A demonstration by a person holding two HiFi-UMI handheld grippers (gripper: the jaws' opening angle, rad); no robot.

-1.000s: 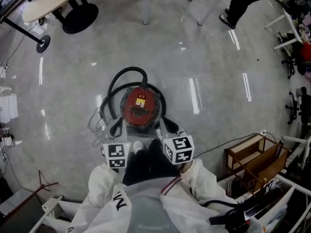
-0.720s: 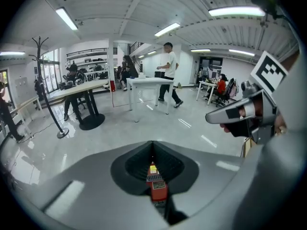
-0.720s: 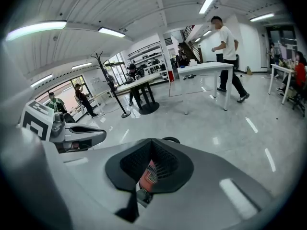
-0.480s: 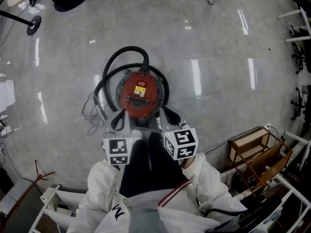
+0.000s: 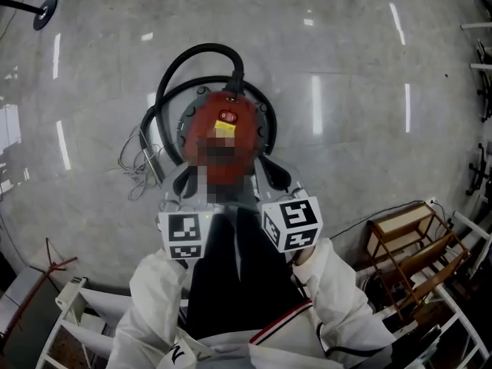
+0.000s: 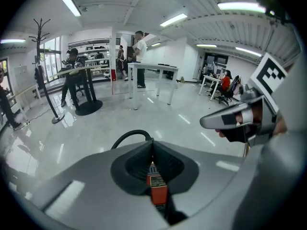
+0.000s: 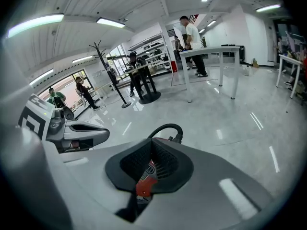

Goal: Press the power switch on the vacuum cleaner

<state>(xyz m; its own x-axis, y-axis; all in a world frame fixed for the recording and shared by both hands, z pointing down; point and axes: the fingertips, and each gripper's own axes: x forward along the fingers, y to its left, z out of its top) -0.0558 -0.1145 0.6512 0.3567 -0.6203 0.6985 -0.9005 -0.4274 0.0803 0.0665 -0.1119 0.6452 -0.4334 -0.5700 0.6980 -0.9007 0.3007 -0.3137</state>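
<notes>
The red vacuum cleaner (image 5: pixel 231 133) stands on the grey floor, and its black hose (image 5: pixel 178 66) loops round its far side. A small red switch (image 5: pixel 227 116) sits on top near the hose end; a mosaic patch covers the middle of the body. My left gripper (image 5: pixel 183 189) and right gripper (image 5: pixel 274 178) hang side by side over the cleaner's near edge. Both are shut with nothing in them. In the left gripper view the left gripper (image 6: pixel 153 151) shows the red body through the slit below its tips. The right gripper (image 7: pixel 152 152) shows the same.
A loose grey cable (image 5: pixel 135 163) lies left of the cleaner. A wooden rack (image 5: pixel 407 241) stands at the right and a white frame (image 5: pixel 71 314) at the lower left. People stand at tall tables (image 6: pixel 148 68) far off, by a coat stand (image 6: pixel 42 66).
The head view has moved forward and down, so the vacuum cleaner looks larger and nearer. Both grippers stay shut and have edged up to the cleaner's near side.
</notes>
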